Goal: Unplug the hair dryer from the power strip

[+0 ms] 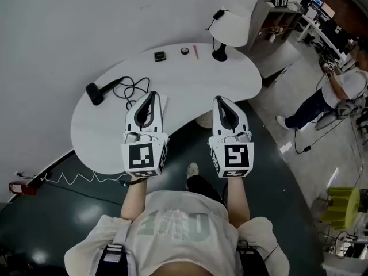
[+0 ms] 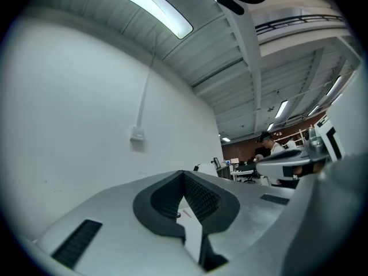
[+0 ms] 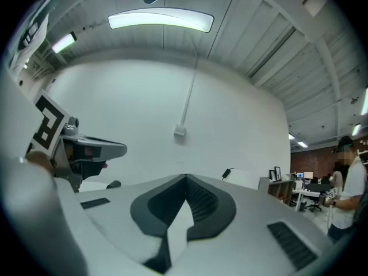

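Both grippers are level and side by side over the near edge of the table (image 1: 190, 85), and neither touches anything. The left gripper (image 1: 150, 95) has its jaws pressed together with nothing between them. The right gripper (image 1: 222, 100) is the same, tips meeting and empty. I judge that I carry them closed because this is an approach posture and no grasp has been chosen.

The hair dryer (image 1: 95, 92) lies on the table ahead of the left jaws and off to their left, well apart from them. Its cord (image 1: 133, 88) runs in loose loops from the dryer toward the space just ahead of the left jaws. A pale flat edge (image 1: 165, 102) shows just to the right of those jaws, half covered by the gripper. It may be the power strip, but I cannot tell, and no view shows the plug.

In each gripper view, the jaws (left gripper (image 2: 184, 180), right gripper (image 3: 185, 183)) point at the far wall, above the tabletop.

I judge the task unstarted. Both jaws would need to tip down and open, one to steady the strip and one to take the plug. The lamp (image 1: 229, 27) stands far ahead of the right jaws, clear of the work.
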Available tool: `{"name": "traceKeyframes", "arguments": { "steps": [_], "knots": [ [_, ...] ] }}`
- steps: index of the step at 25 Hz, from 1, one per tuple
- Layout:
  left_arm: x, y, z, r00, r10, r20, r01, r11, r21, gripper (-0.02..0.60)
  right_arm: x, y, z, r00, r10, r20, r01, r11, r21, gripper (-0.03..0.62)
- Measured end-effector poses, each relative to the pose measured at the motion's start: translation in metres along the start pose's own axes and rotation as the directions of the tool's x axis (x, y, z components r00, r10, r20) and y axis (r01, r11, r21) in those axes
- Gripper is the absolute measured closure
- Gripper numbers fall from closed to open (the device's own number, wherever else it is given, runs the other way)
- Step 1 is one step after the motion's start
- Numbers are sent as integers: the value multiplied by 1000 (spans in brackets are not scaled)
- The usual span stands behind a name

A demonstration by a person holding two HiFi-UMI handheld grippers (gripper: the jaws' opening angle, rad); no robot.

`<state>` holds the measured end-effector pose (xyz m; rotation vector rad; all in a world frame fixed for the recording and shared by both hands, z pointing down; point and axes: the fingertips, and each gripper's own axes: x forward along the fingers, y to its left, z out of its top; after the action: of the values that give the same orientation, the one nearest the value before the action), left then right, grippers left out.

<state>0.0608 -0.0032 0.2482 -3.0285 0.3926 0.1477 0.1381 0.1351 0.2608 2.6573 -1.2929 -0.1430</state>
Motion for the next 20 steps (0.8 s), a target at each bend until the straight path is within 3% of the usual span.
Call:
{"name": "traceKeyframes", "arguments": {
  "steps": [5,12,20],
  "knots": [
    [72,5,-11,996,84,-32,-85,996,-26,577,72,-35,-1,991,135,4,-135,990,-34,591],
    [114,10,-16,985,159,-60,-160,987,-5,577,132,-45,-2,964,264,32,-262,964,-55,591],
    [146,25,-19,982,178,-64,-176,984,35,577,172,-58,-22,962,272,7,-272,961,43,591]
  ]
}}
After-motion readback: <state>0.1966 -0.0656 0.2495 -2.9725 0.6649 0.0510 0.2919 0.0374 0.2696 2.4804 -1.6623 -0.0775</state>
